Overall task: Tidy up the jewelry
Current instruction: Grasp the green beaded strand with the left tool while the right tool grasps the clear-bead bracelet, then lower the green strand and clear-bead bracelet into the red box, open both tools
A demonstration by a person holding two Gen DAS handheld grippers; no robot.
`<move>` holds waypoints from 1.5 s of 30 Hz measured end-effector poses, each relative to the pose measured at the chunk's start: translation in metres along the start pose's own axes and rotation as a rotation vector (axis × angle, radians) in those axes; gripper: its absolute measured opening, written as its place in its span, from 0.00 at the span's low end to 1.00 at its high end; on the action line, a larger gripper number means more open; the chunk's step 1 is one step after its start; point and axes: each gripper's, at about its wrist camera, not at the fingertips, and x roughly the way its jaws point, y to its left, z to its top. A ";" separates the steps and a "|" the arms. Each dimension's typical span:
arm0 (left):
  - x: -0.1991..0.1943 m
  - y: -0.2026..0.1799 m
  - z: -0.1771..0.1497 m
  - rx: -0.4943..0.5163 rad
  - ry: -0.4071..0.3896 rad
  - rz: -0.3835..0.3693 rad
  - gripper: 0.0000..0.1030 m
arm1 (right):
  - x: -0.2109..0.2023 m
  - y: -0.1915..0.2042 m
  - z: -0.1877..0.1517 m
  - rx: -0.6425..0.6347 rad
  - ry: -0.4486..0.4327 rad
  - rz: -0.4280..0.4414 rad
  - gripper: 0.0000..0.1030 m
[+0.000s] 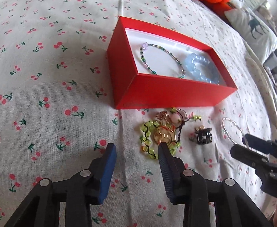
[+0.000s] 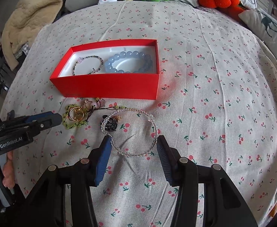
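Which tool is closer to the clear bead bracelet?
The right tool. Its open fingers straddle the clear bracelet lying on the bedsheet. The left tool, also open, sits off to the side by the green bracelet.

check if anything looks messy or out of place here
Yes: the green bracelet, gold ring and pink charm lie tangled in a heap in front of the box, unlike the two bracelets lying neatly inside.
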 end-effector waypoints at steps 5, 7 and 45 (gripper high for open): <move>0.012 -0.009 0.007 0.017 0.018 -0.006 0.30 | 0.000 -0.006 0.001 0.011 0.003 0.000 0.51; 0.017 -0.014 0.008 0.042 0.034 0.037 0.20 | 0.000 -0.007 0.002 0.014 0.003 0.000 0.51; -0.076 -0.078 0.013 0.152 -0.204 -0.043 0.01 | -0.055 -0.014 0.017 0.073 -0.129 0.062 0.51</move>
